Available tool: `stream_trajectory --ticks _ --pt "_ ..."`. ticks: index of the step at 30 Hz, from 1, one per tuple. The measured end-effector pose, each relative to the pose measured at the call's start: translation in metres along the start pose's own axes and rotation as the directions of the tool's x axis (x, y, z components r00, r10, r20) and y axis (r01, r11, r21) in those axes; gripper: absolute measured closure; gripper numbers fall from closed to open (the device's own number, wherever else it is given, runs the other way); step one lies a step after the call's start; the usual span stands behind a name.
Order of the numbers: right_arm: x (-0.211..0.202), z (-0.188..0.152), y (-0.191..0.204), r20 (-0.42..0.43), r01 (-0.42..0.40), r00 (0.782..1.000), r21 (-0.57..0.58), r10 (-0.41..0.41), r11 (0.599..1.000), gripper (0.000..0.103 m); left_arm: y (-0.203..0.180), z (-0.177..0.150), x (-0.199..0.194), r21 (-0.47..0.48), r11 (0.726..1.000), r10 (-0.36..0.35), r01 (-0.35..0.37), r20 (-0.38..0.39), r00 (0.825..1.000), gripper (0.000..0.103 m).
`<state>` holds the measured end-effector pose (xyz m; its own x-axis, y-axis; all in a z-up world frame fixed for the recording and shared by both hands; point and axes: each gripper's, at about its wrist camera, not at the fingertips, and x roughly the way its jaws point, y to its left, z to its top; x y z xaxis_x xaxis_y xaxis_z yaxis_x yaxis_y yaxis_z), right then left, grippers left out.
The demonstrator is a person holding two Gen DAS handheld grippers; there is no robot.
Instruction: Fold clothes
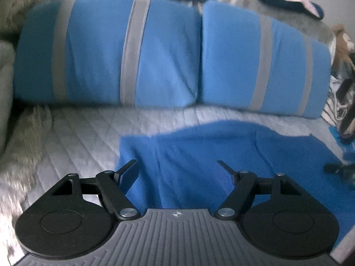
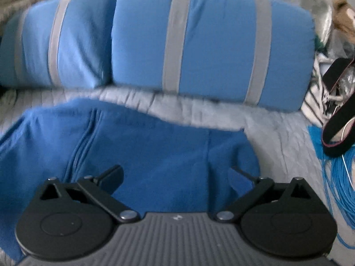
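Left wrist view: quilted grey bedcover (image 1: pixel 88 133) spread wide, two blue pillows with grey stripes (image 1: pixel 106 53) propped along its far edge from 10 to 2 o'clock. Blue garment (image 1: pixel 199 155) lying on the cover at centre, running from 12 down to 6 o'clock and off toward 4, top edge bowed and a soft crease down the left part. Left gripper (image 1: pixel 176 165) poised above the cloth with jaws apart, nothing between them. Right wrist view: same blue garment (image 2: pixel 144 150) filling the lower middle, a ridge of gathered seam at 10 o'clock, a loose corner at 2 o'clock. Right gripper (image 2: pixel 176 170) likewise spread wide and empty over the fabric. Coil of blue cord (image 2: pixel 341 177) at 3 o'clock, clear of the work.

Probably between folds. Best to flatten that ridge first, then pinch the two far corners evenly, lift only a little, and bring both sides over together so edges meet square. Worth keeping fingertips off the bedcover to avoid dragging it along.
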<state>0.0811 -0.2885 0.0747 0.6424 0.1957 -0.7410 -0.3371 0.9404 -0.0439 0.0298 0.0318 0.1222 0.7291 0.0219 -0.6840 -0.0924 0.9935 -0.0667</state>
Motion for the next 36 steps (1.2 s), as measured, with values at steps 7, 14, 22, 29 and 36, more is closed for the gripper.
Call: stream_trajectory --ticks 7,14,22,29,36 --pt "0.034 -0.021 0.01 -0.221 -0.06 0.974 -0.019 0.054 0.998 0.0 0.0 -0.026 0.049 -0.021 1.0 -0.002 -0.003 -0.25 0.968 0.029" --pt "0.063 -0.042 0.004 -0.283 -0.103 0.953 0.039 0.11 0.994 0.001 -0.002 -0.05 0.075 0.049 0.999 0.024 -0.011 -0.264 0.964 0.022" --pt "0.058 -0.045 0.01 -0.264 -0.084 0.961 0.02 0.086 0.996 0.001 -0.001 -0.052 0.075 0.064 0.998 0.019 -0.004 -0.239 0.971 0.02" --pt "0.045 -0.034 0.013 -0.249 -0.083 0.965 -0.009 0.078 0.997 0.001 -0.009 -0.039 0.062 0.099 0.995 0.039 -0.012 -0.271 0.962 0.021" --pt "0.007 -0.023 -0.002 -0.235 -0.04 0.971 0.015 0.042 0.999 0.0 0.0 -0.023 0.01 -0.031 0.999 -0.05 0.043 -0.275 0.96 0.021"
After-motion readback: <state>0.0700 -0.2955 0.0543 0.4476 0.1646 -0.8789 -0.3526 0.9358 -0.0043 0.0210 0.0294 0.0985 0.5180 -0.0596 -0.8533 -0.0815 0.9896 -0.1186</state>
